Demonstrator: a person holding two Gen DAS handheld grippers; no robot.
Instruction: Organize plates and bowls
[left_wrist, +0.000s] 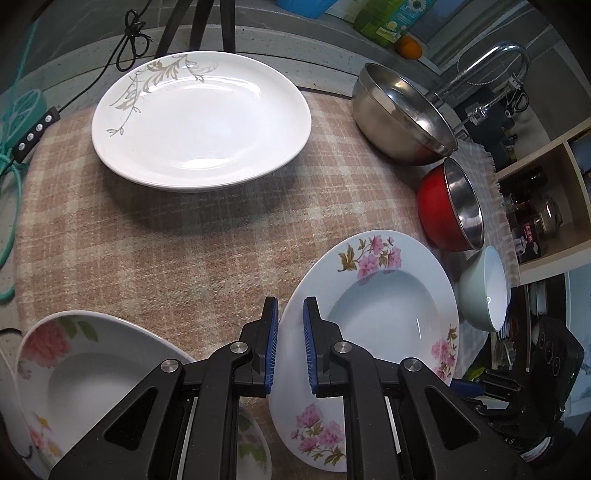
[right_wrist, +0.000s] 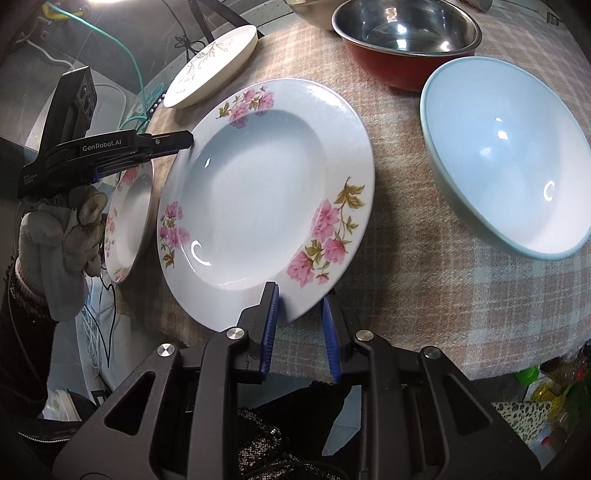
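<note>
A white deep plate with pink flowers (left_wrist: 380, 317) (right_wrist: 258, 192) lies on the checked cloth. My left gripper (left_wrist: 291, 314) is open, its jaws standing on either side of the plate's rim; it also shows from the side in the right wrist view (right_wrist: 184, 142). My right gripper (right_wrist: 300, 299) is open, its jaws astride the plate's opposite rim. A second flowered deep plate (left_wrist: 85, 373) (right_wrist: 129, 218) lies to the left. A large white oval plate with a grey leaf pattern (left_wrist: 201, 120) (right_wrist: 212, 64) sits at the far side.
A large steel bowl (left_wrist: 402, 110), a red bowl with steel inside (left_wrist: 448, 203) (right_wrist: 406, 40) and a pale blue-green bowl (left_wrist: 485, 288) (right_wrist: 506, 155) stand along the right. A tripod (left_wrist: 199, 26), cables and a tap (left_wrist: 491, 62) are beyond the table edge (right_wrist: 406, 373).
</note>
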